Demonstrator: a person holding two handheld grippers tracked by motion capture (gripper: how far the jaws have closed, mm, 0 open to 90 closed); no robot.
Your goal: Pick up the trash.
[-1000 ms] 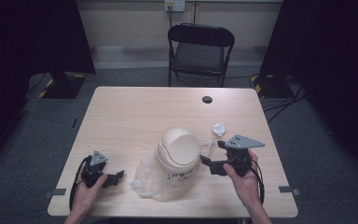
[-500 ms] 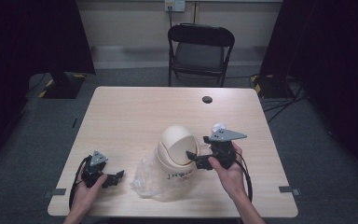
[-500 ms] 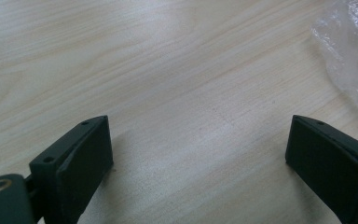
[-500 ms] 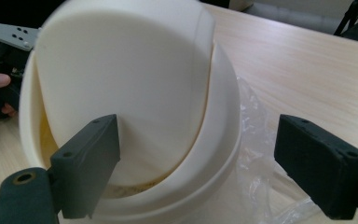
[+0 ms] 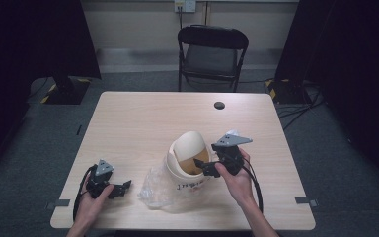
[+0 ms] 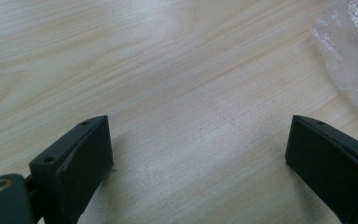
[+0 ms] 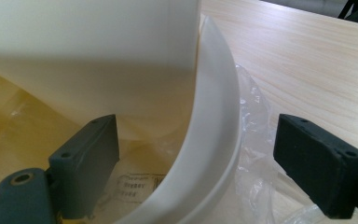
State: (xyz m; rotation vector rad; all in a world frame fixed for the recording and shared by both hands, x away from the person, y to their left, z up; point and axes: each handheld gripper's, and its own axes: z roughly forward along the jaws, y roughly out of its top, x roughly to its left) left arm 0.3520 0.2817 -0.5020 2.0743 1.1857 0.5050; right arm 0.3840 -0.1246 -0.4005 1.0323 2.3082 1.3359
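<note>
Now the right tongs (image 5: 203, 168), released, straddle the rim of the cream plastic swing-lid bin (image 5: 190, 158); the left tongs (image 5: 123, 187) rest released on the pale wooden surface (image 5: 143, 123).

This looks like a lab or recording studio, not a home: one pale wooden table (image 5: 143, 123) stands alone on grey carpet, black curtains (image 5: 34, 39) hang along both sides, a single folding chair (image 5: 212, 54) waits beyond the table's far edge, and cables (image 5: 301, 106) trail over the floor past its far right corner
</note>
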